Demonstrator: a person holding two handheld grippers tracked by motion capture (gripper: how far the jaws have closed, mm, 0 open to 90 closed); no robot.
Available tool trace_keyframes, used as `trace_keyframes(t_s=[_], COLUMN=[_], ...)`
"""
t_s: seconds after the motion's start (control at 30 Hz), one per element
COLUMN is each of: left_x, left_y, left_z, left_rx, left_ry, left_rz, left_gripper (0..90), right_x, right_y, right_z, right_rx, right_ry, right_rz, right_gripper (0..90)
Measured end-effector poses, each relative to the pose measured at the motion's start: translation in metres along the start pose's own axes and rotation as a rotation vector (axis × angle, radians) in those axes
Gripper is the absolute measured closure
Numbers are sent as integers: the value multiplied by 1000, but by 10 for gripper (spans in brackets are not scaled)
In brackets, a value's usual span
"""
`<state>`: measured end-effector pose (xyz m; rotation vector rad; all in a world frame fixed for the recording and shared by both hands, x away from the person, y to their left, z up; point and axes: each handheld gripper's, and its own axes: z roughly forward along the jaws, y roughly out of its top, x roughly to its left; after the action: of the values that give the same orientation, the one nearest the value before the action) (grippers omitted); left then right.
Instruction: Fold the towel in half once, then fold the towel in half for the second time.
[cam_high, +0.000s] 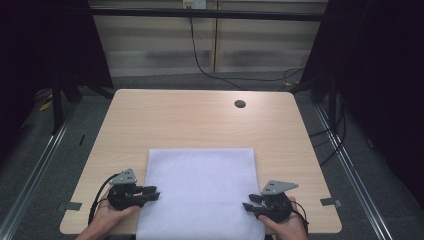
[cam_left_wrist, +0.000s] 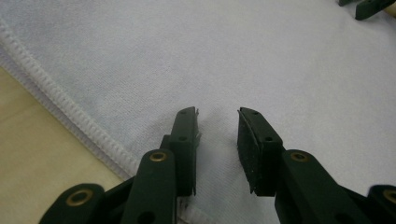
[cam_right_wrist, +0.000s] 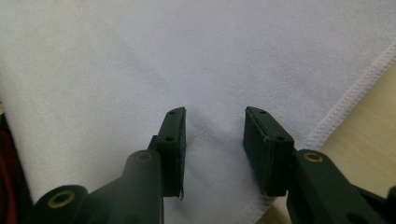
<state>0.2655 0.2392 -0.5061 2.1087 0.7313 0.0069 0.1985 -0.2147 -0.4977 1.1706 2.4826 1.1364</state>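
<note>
A white cloth (cam_high: 201, 192) is spread flat on the tabletop (cam_high: 200, 120), in the lower centre of the high view, its near edge reaching the bottom of the frame. The left gripper (cam_high: 153, 192) is held at the cloth's left edge, lower left, its jaws apart over the fabric just inside the stitched hem (cam_left_wrist: 70, 116). The right gripper (cam_high: 247, 206) is held at the right edge, lower right, jaws likewise apart above the cloth. A round hole (cam_high: 240, 104) is seen in the tabletop, upper right.
</note>
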Motion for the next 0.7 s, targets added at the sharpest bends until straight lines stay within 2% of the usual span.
trace_keyframes(t_s=[0.03, 0.1, 0.17, 0.27, 0.37, 0.43, 0.5, 0.57, 0.7], left_x=[-2, -6, -8, -9, -7, -5, -1, 7, 25], left_y=[-2, -3, -4, -6, -5, 2, 10, 24, 43], left_z=[-2, -4, -6, -9, -13, -15, -15, -16, -13], left_rx=[4, 15, 29, 40, 44, 26, -5, -25, -61], left_ry=[0, -17, -32, -67, -64, -41, -36, -26, 46], left_rz=[13, -6, 3, -20, -21, -20, -22, -25, -58], left_gripper=[679, 677, 661, 656, 637, 612, 598, 592, 558], right_x=[1, 4, 7, 13, 18, 18, 11, 2, -28], right_y=[-1, -5, -6, -8, -10, -8, 0, 11, 38], right_z=[-2, -5, -7, -9, -12, -12, -15, -15, -11], right_rx=[3, 3, 15, 24, 36, 19, -34, -63, -122], right_ry=[16, 34, 41, 45, 59, 54, 38, 25, -27], right_rz=[12, 23, 29, 20, 32, 28, 31, 32, 52], right_gripper=[609, 610, 608, 607, 607, 589, 564, 545, 506])
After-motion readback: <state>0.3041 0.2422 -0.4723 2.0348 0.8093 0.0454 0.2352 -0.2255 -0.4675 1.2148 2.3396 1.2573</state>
